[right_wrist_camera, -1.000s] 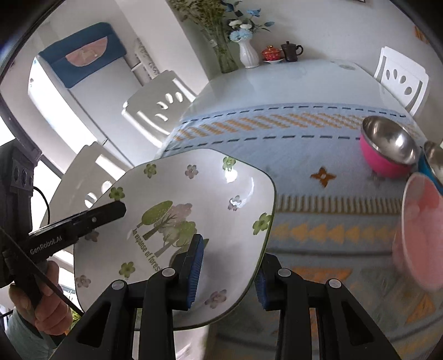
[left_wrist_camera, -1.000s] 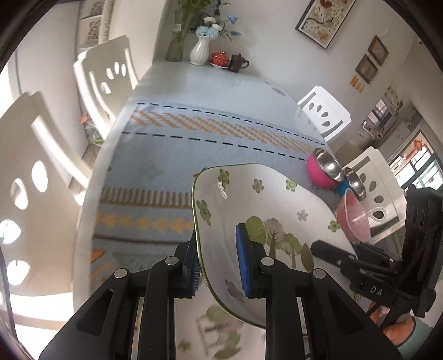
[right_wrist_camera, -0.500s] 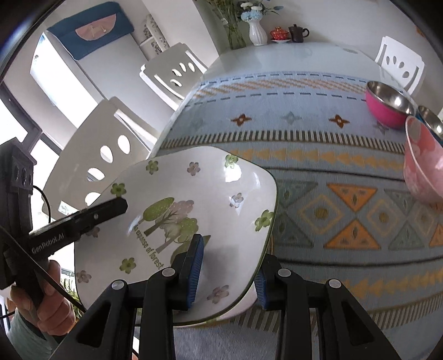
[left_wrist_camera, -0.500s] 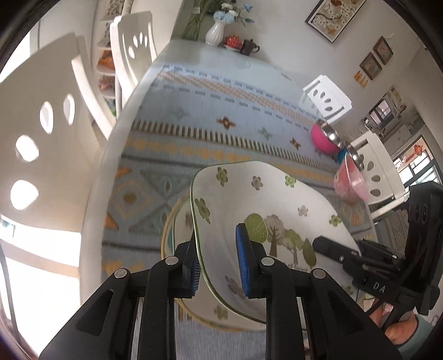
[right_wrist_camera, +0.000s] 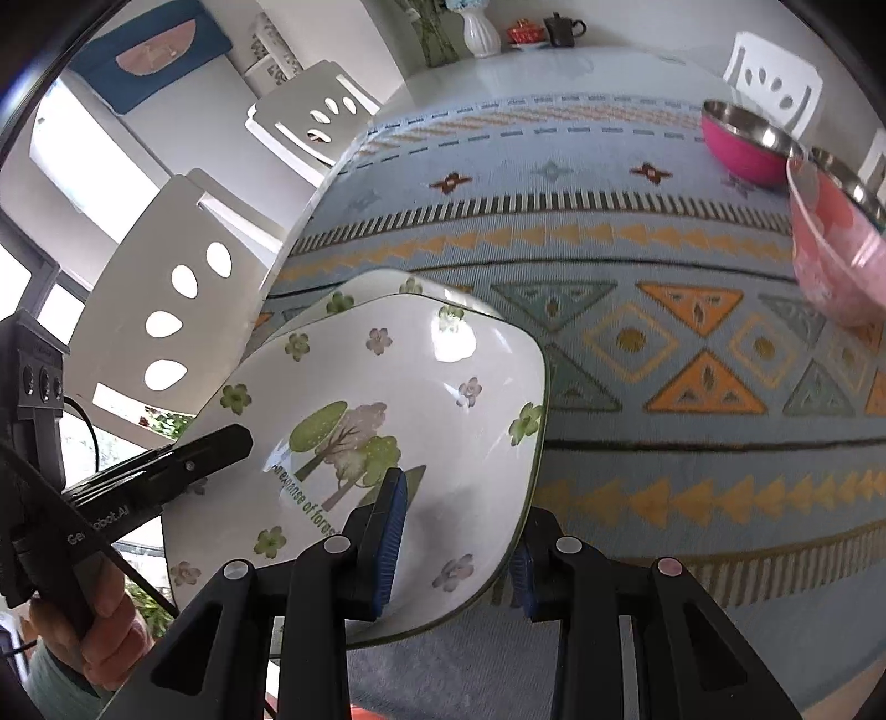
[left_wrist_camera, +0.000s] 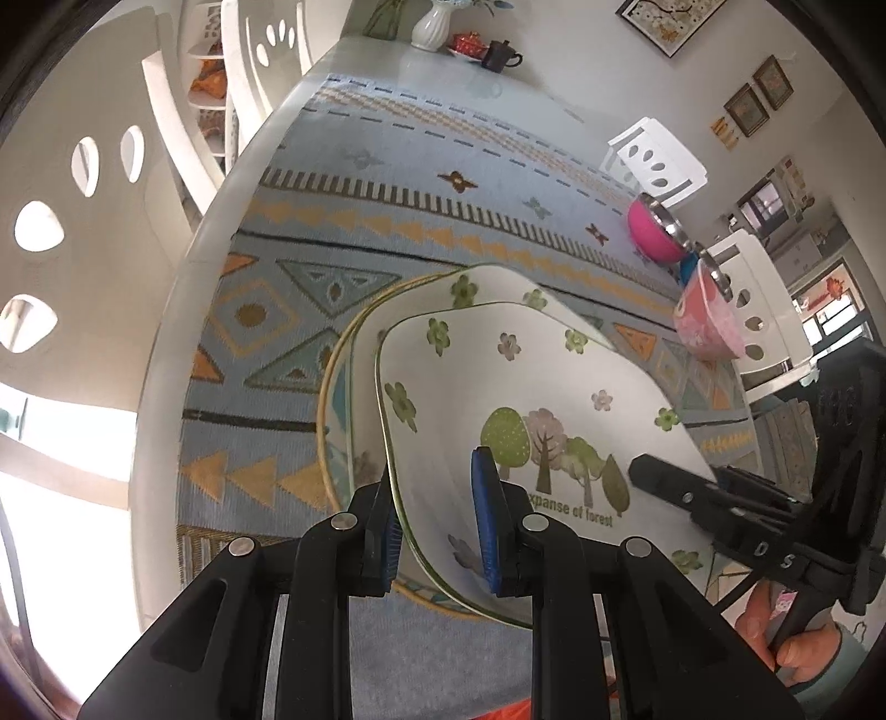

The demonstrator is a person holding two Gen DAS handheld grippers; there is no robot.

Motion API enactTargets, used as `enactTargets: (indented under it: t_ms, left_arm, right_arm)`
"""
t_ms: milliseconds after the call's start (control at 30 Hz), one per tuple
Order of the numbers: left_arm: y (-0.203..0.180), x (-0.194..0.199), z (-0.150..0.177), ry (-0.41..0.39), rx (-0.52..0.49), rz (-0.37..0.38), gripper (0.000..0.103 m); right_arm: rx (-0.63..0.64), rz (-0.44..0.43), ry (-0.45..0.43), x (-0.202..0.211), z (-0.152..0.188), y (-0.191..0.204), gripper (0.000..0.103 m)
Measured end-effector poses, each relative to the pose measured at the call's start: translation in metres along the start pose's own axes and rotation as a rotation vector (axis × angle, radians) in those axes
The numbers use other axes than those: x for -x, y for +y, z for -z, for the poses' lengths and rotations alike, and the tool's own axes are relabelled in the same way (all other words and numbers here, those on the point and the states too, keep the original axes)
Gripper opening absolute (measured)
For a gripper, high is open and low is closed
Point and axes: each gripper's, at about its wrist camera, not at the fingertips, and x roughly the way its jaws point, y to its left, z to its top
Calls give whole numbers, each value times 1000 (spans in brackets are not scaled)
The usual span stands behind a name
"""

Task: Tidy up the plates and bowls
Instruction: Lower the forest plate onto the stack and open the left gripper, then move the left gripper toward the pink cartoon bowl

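A white square plate (left_wrist_camera: 531, 399) with green flowers and a tree picture hangs between both grippers, just above a like plate (left_wrist_camera: 487, 285) and a yellow-rimmed plate (left_wrist_camera: 328, 399) stacked on the table. My left gripper (left_wrist_camera: 437, 523) is shut on the plate's left rim. My right gripper (right_wrist_camera: 457, 545) is shut on its right rim (right_wrist_camera: 531, 443). In the right wrist view the held plate (right_wrist_camera: 387, 387) covers most of the stack, whose far edge (right_wrist_camera: 382, 285) peeks out. Each view shows the other gripper's finger lying on the plate.
A patterned blue cloth (right_wrist_camera: 664, 310) covers the table. A pink bowl (right_wrist_camera: 836, 260) and a magenta steel bowl (right_wrist_camera: 742, 144) stand at the right. White chairs (right_wrist_camera: 183, 310) line the left side. A vase, red pot and dark cup (left_wrist_camera: 498, 52) sit at the far end.
Both grippers have carried the plate back toward the near table edge and lower. The stacked plates have come into view under it. Both grips are unchanged.
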Motion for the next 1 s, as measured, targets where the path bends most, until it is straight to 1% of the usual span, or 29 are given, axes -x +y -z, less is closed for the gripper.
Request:
enactTargets:
  t_ms: [67, 167, 233, 267, 333, 367, 433, 500, 700, 900, 1000]
  left_arm:
    - [2, -1, 1, 13, -14, -17, 19]
    - [7, 5, 1, -3, -2, -29, 18]
    - [10, 10, -1, -19, 5, -55, 18]
    - [12, 15, -2, -34, 6, -65, 18]
    - [16, 22, -4, -58, 11, -62, 18]
    - [17, 25, -5, -66, 13, -62, 18]
    - [18, 28, -8, -75, 13, -66, 18]
    - [18, 30, -10, -81, 10, -67, 18]
    - [7, 32, -16, -88, -12, -55, 18]
    - [-12, 33, -25, -93, -48, -20, 20]
    - [-23, 31, -31, -87, -57, -3, 21]
  right_arm:
    - [5, 6, 4, -2, 0, 2, 32]
    - [9, 13, 9, -2, 0, 4, 32]
    - [4, 21, 15, -1, 0, 4, 32]
    - [6, 27, 11, 1, 0, 5, 32]
    - [19, 74, 0, 6, -1, 5, 32]
    - [26, 83, -14, 9, -1, 5, 32]
    - [37, 80, -44, 16, -2, 5, 32]
    - [41, 80, -47, 18, -4, 4, 32]
    - [25, 78, -26, 17, -2, 1, 32]
    - [-9, 69, 3, 23, -5, -4, 33]
    - [-35, 67, 17, 27, -5, -13, 37]
